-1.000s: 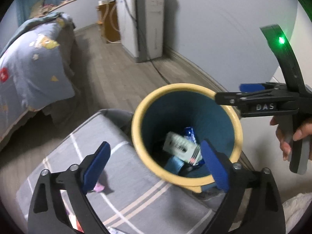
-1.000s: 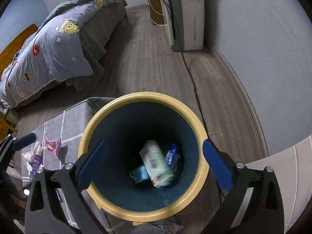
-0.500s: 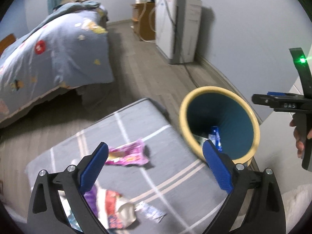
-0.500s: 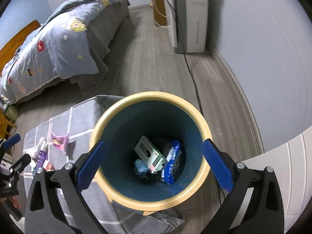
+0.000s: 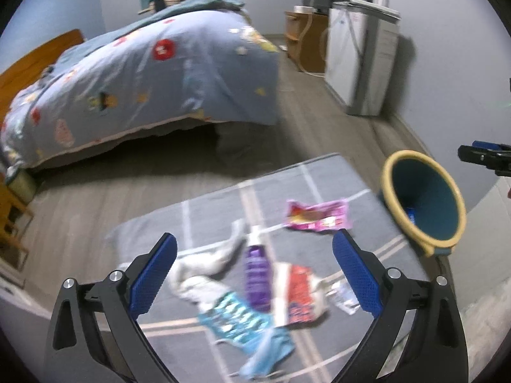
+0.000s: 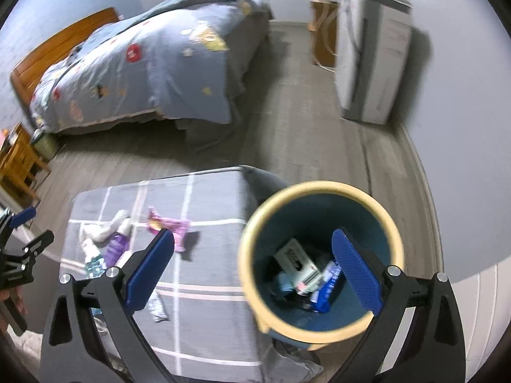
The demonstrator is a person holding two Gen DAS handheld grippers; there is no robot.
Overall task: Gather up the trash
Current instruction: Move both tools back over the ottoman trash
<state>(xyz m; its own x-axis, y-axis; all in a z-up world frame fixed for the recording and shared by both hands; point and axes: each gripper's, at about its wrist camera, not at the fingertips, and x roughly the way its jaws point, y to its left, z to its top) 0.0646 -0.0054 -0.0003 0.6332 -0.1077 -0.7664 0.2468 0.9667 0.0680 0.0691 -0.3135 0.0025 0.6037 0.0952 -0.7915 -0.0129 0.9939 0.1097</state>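
- My left claw (image 5: 254, 266) hangs over the grey checked ottoman (image 5: 335, 175), jaws spread wide, holding nothing.
- My right claw (image 6: 254, 263) hangs by the bin (image 6: 319, 188), jaws equally wide apart and empty; the right pad sits over the bin's mouth, the left over the ottoman.
- The yellow-rimmed blue bin stands just beside the ottoman's edge, with a white carton (image 6: 293, 255) and a blue packet (image 6: 325, 290) inside.
- Between my left claw's pads lies a loose pile: a purple bottle (image 5: 257, 274), a red-and-white wrapper (image 5: 298, 293), a teal packet (image 5: 234, 317) and a pale crumpled cloth (image 5: 204, 268).
- A pink wrapper (image 5: 317, 215) lies beyond the right pad, towards the bin.
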